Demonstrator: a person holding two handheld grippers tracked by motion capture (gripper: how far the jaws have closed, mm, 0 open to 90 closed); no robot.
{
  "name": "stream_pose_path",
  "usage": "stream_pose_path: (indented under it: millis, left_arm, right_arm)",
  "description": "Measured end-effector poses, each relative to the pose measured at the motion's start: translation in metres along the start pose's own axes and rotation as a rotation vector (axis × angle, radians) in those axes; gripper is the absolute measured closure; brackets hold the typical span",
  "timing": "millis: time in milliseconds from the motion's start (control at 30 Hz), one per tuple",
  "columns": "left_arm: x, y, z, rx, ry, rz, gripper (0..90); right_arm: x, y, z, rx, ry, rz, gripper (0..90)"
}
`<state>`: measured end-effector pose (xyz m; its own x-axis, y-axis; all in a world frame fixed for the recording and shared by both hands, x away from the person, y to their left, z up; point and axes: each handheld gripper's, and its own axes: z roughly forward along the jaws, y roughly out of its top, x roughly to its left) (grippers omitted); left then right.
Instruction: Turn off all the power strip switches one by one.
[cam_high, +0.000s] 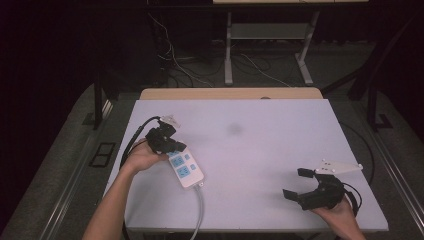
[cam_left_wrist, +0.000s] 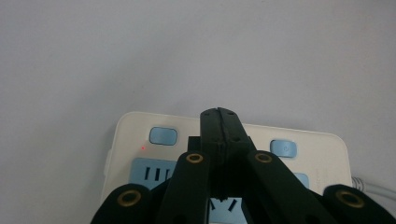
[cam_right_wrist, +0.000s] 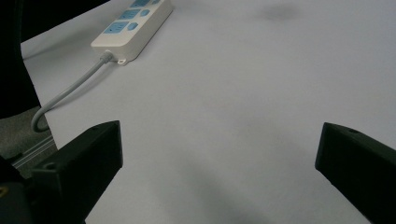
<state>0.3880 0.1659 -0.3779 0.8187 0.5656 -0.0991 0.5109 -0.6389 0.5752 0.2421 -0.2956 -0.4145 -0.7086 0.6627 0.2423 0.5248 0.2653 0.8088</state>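
A white power strip with blue sockets and blue buttons lies on the left half of the white table. Its grey cable runs off the near edge. My left gripper is shut with nothing between its jaws and hangs over the strip's far end. In the left gripper view its joined tips sit between two blue buttons of the power strip, near a small red light. My right gripper rests open and empty at the near right. From there the power strip lies far off.
A dark smudge marks the table's middle. A wooden strip borders the far edge. Behind it stand a desk's metal legs and loose floor cables. In the right gripper view the strip's cable curls over the table edge.
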Motion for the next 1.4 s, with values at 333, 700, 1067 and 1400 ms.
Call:
stream_pose_path:
  millis: [333, 700, 1067, 1400]
  left_arm:
    - [0.007, 0.005, -0.005, 0.001, 0.018, -0.004, 89.6]
    - [0.015, 0.010, -0.005, -0.003, 0.026, -0.010, 89.5]
    - [0.021, 0.010, 0.005, 0.001, 0.024, -0.018, 89.5]
    - [0.024, 0.008, 0.014, 0.020, 0.027, -0.023, 89.5]
  right_arm:
    - [0.000, 0.000, 0.001, 0.003, -0.001, -0.004, 0.5]
    - [0.000, 0.000, 0.000, 0.002, -0.004, -0.004, 0.5]
    - [-0.001, 0.000, 0.000, 0.003, -0.006, -0.003, 0.5]
    - [-0.002, -0.001, -0.001, 0.004, -0.007, -0.003, 0.5]
